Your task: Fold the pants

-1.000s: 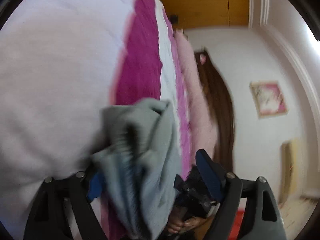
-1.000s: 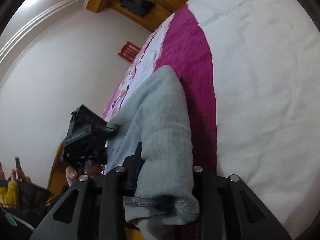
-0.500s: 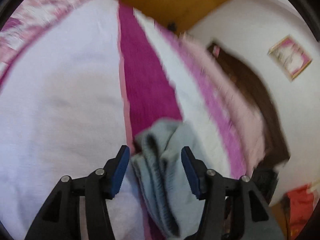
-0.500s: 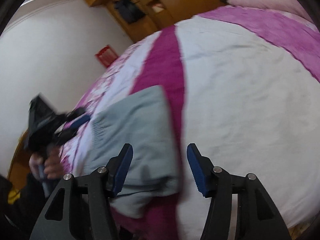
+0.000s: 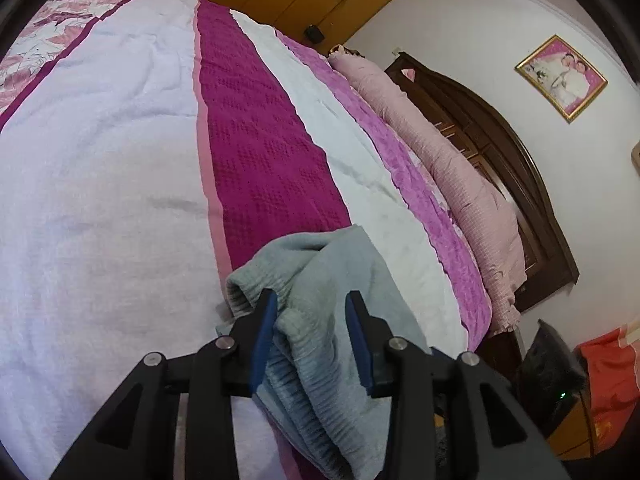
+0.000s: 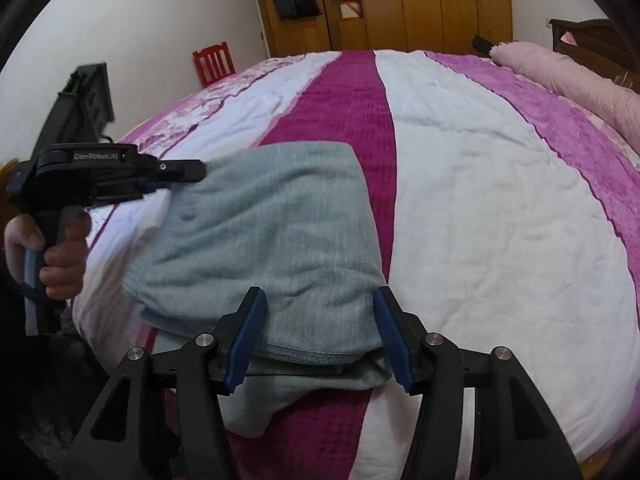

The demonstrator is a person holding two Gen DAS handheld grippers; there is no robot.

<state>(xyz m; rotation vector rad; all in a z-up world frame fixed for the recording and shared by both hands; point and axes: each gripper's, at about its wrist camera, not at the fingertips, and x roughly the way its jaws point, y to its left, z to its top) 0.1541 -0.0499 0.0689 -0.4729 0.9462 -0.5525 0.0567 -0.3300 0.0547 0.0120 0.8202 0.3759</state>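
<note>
The grey pants (image 6: 276,236) lie folded in a bundle on the bed near its front edge, across the magenta stripe. My right gripper (image 6: 318,332) is open, its blue pads either side of the bundle's near edge. My left gripper (image 5: 312,332) is open around the ribbed waistband end of the pants (image 5: 328,312). It also shows in the right wrist view (image 6: 176,172) at the bundle's left corner, held by a hand.
The bed (image 6: 500,208) has a white, magenta and purple striped cover. A long pink pillow (image 5: 440,168) lies by the dark headboard (image 5: 500,136). Wooden wardrobes (image 6: 400,0) and a red chair (image 6: 214,62) stand beyond the bed.
Both grippers were shut on the pants and held them up a second ago. They have lowered the bundle onto the bed and opened, and the views have levelled out.
</note>
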